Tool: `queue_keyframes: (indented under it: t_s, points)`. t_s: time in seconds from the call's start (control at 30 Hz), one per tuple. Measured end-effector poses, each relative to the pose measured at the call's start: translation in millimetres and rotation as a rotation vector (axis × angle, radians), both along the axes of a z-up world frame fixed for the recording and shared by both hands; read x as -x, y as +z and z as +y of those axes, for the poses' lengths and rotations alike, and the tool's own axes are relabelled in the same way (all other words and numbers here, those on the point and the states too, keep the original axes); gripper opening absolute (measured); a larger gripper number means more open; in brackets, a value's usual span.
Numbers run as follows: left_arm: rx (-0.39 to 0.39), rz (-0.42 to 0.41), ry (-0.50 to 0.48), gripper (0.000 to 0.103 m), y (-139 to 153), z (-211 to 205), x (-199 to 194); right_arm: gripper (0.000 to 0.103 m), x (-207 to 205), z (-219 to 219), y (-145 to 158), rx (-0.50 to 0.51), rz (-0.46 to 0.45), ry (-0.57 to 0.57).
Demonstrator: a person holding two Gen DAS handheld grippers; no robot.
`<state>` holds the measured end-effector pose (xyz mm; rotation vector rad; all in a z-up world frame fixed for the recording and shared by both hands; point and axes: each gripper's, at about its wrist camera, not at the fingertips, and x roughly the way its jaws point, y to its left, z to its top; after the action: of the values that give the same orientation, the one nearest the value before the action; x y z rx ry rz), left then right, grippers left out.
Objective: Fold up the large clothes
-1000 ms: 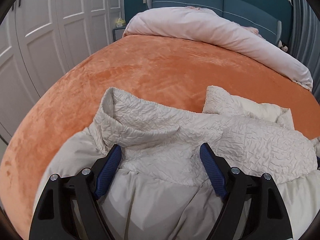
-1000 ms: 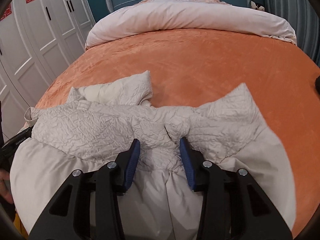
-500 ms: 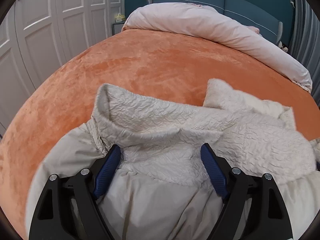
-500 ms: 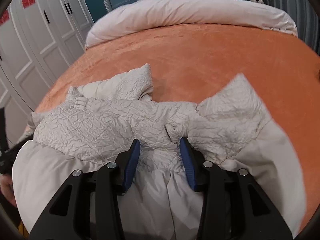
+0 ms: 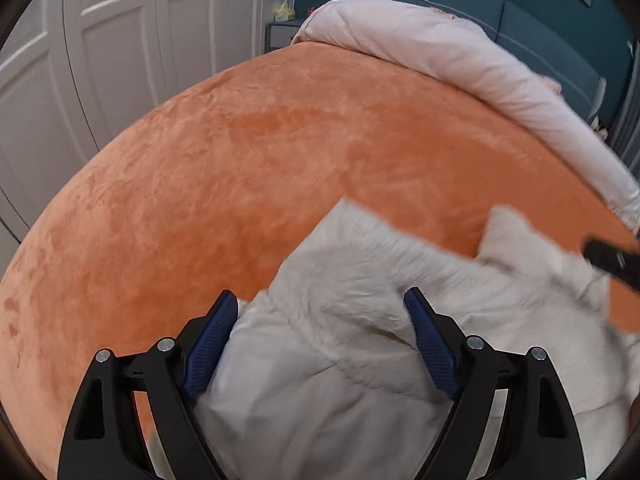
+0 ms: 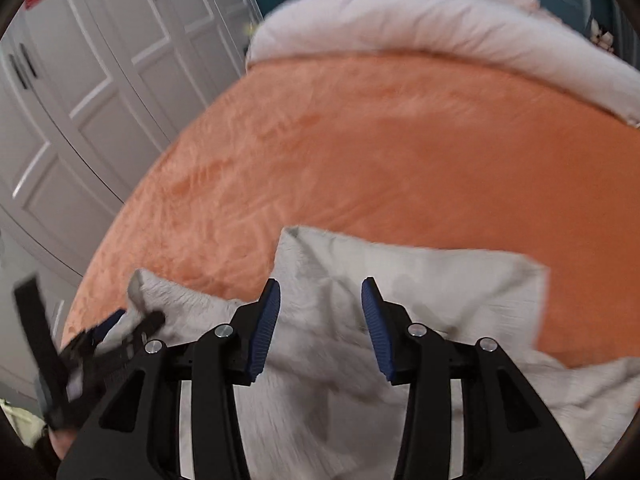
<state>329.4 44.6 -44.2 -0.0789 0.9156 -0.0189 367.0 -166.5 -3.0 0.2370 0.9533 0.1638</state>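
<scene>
Jacket (image 5: 360, 360) now blurred, both claws apart.

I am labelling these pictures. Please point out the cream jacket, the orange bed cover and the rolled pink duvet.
cream jacket (image 5: 340, 364): left wrist view, smooth fabric between the claw fingers.
orange bed cover (image 5: 248, 168): left wrist view, bare plush middle.
rolled pink duvet (image 6: 420, 20): right wrist view, top of the roll by the headboard.

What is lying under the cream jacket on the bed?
The cream jacket lies on the orange blanket, which shows all around it. What is directly beneath the jacket is covered, and the frames are blurred. A pale duvet is bunched farther back.
</scene>
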Motion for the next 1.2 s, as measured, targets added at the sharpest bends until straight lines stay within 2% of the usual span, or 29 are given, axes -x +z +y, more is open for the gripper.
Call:
queue_keyframes:
  t_s: [0.1,0.2,0.27,0.33,0.4,0.43,0.47,0.5,0.57,0.6,0.63,0.7,0.77,0.87,0.93,1.03,1.13,1.2]
  points:
    - [-0.010,-0.024,0.010,0.086,-11.5,2.1,5.9,0.041,-21.6,23.0,-32.3,0.046,0.072,0.026]
    - [0.024,-0.018,0.028,0.089,-18.9,8.7,4.5,0.010,-29.0,29.3,-55.4,0.083,0.131,0.065]
    - [0.041,-0.019,0.033,0.090,-23.4,11.3,4.8,0.005,-30.4,13.9,-47.7,0.025,0.088,0.019]
    - [0.049,-0.021,0.035,0.091,-26.1,12.4,4.4,0.000,-33.4,-6.6,-44.0,-0.075,0.051,-0.050]
    - [0.048,-0.016,0.040,0.092,-28.2,11.7,3.7,0.000,-38.8,-31.2,-60.8,-0.006,0.081,-0.200]
    - [0.045,-0.014,0.041,0.092,-28.5,11.4,3.4,0.000,-39.4,-44.5,-68.4,-0.078,0.105,-0.232]
    - [0.037,-0.013,0.041,0.092,-28.8,10.5,3.5,0.000,-35.3,-62.5,-70.3,-0.196,0.102,-0.273]
    - [0.032,-0.014,0.040,0.092,-29.2,9.8,3.5,0.000,-25.9,-76.0,-61.6,-0.238,0.055,-0.317]
    - [0.025,-0.012,0.039,0.093,-29.9,9.0,3.1,0.003,1.6,-97.2,-31.8,-0.226,-0.045,-0.343]
    - [0.022,-0.011,0.039,0.093,-30.3,9.0,2.6,0.008,11.3,-103.0,-23.5,-0.201,-0.064,-0.343]
    - [0.019,-0.011,0.039,0.093,-30.8,8.7,2.5,0.023,27.5,-114.5,-14.6,-0.151,-0.078,-0.349]
    - [0.011,-0.012,0.041,0.093,-31.5,7.8,2.2,0.039,45.0,-134.0,-16.1,-0.116,-0.052,-0.372]
    - [-0.001,-0.012,0.043,0.094,-31.7,6.2,1.7,0.039,53.8,-152.2,-32.1,-0.128,0.011,-0.379]
    - [-0.017,-0.010,0.044,0.094,-31.5,4.7,2.0,0.038,44.7,-157.0,-62.2,-0.152,0.124,-0.338]
    - [-0.020,-0.007,0.044,0.094,-31.6,4.7,1.6,0.009,36.9,-144.0,-69.3,-0.127,0.132,-0.287]
    - [-0.028,0.000,0.049,0.095,-32.9,4.7,0.4,0.009,29.7,-132.6,-62.4,-0.058,0.083,-0.285]
    - [-0.033,0.014,0.060,0.098,-35.9,5.2,-2.8,0.012,21.3,-135.9,-94.1,-0.066,0.147,-0.311]
    - [-0.039,0.020,0.061,0.098,-36.1,5.8,-3.2,0.013,23.2,-136.4,-87.0,-0.066,0.129,-0.317]
